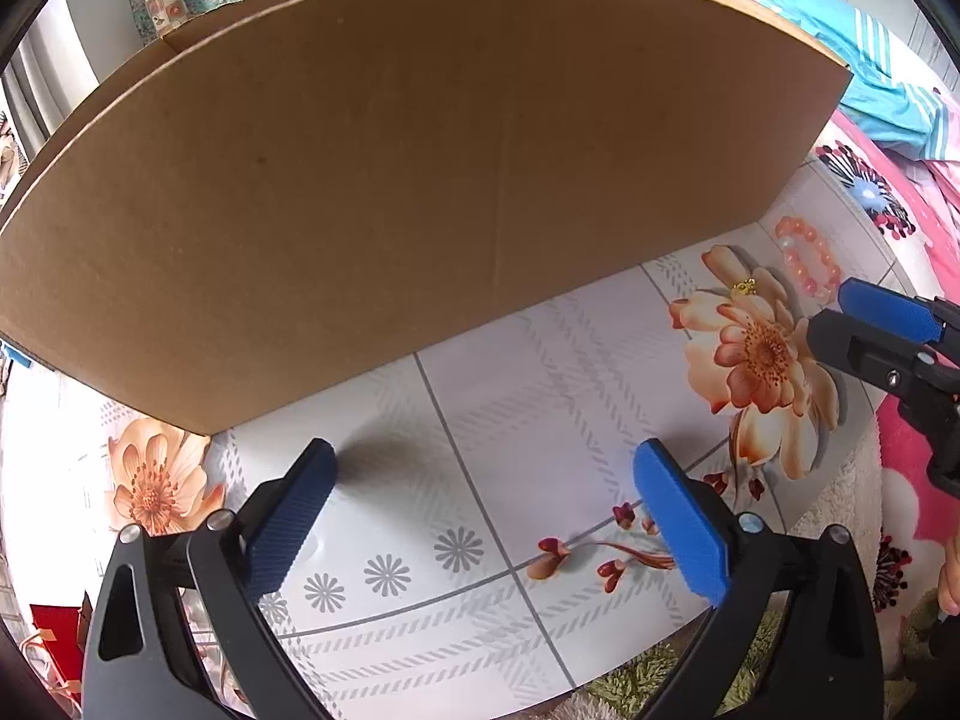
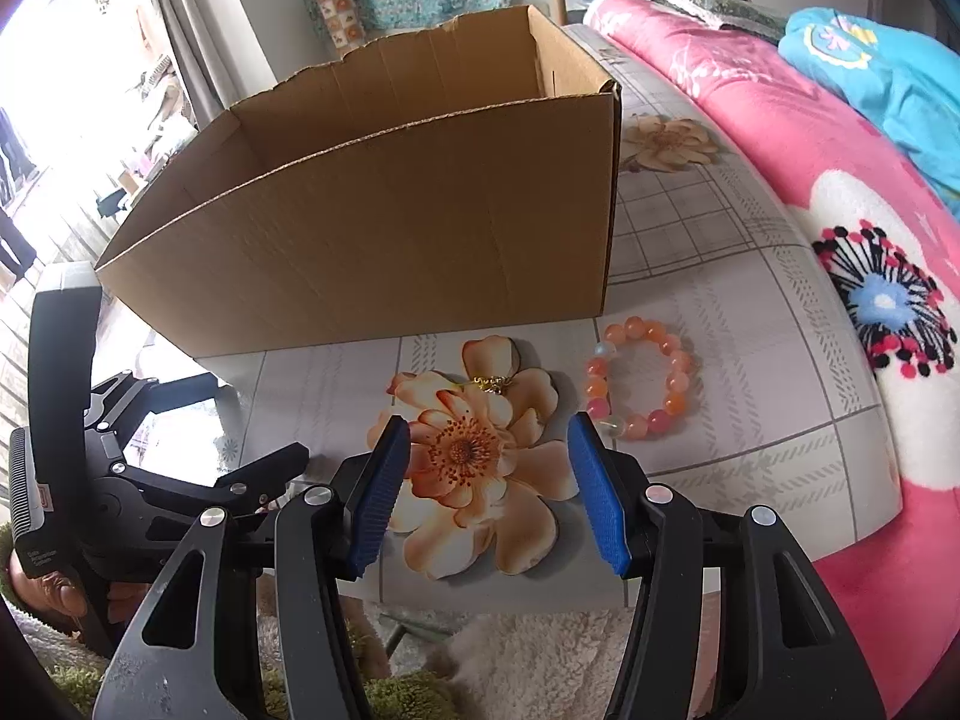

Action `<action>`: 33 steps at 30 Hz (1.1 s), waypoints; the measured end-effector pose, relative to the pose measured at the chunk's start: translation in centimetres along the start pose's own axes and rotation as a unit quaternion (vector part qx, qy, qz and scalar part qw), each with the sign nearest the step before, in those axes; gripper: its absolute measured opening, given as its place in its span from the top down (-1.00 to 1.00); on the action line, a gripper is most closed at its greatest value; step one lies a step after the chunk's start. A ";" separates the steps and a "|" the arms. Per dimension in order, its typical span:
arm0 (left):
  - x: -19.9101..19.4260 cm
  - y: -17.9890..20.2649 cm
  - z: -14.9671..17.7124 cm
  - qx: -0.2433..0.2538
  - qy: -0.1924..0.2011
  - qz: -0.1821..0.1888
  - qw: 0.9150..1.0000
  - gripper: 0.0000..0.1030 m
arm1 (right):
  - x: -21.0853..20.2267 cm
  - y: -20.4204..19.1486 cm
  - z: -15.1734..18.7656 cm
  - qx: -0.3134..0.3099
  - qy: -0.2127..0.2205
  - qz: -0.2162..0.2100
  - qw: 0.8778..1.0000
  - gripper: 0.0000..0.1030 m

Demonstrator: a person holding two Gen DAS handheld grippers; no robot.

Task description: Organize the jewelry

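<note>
Counting from the largest down, we see 1 open cardboard box (image 2: 384,228) standing on the floral surface (image 2: 720,312). We hold 2 grippers, the left gripper (image 1: 486,516) and the right gripper (image 2: 489,486), each with 2 blue fingers (image 2: 378,498) spread apart and empty. Near the box's front corner lies 1 pink bead bracelet (image 2: 645,384), and just left of it 1 small gold piece (image 2: 492,385) on a printed flower.
</note>
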State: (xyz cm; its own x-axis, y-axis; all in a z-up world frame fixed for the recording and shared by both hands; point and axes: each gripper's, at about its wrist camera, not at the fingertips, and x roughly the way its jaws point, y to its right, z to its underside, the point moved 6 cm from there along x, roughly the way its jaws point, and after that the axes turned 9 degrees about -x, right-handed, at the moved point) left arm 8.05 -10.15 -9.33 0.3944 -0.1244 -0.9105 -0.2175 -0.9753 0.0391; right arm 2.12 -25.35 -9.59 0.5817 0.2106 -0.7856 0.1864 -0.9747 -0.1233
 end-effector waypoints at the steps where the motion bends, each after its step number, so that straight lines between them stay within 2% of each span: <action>1: 0.0 0.0 0.0 -0.001 0.000 0.000 1.000 -0.89 | 0.3 -0.2 -0.2 -0.001 -0.002 0.001 1.000 -0.03; 26: -0.8 -1.0 0.5 -0.011 0.008 -0.004 1.000 -0.90 | 4.1 -3.1 -2.5 -0.036 -0.020 0.011 0.999 -0.03; 33: -0.9 -1.1 0.6 -0.011 0.007 -0.004 1.000 -0.90 | 4.7 -3.0 -2.8 -0.037 -0.016 0.017 0.999 0.15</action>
State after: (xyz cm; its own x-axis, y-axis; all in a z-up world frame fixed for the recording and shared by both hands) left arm 7.43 -8.90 -8.80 0.4085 -0.1199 -0.9049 -0.1952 -0.9799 0.0417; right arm 6.54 -21.25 -11.20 0.5633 0.1731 -0.8079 0.2257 -0.9729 -0.0511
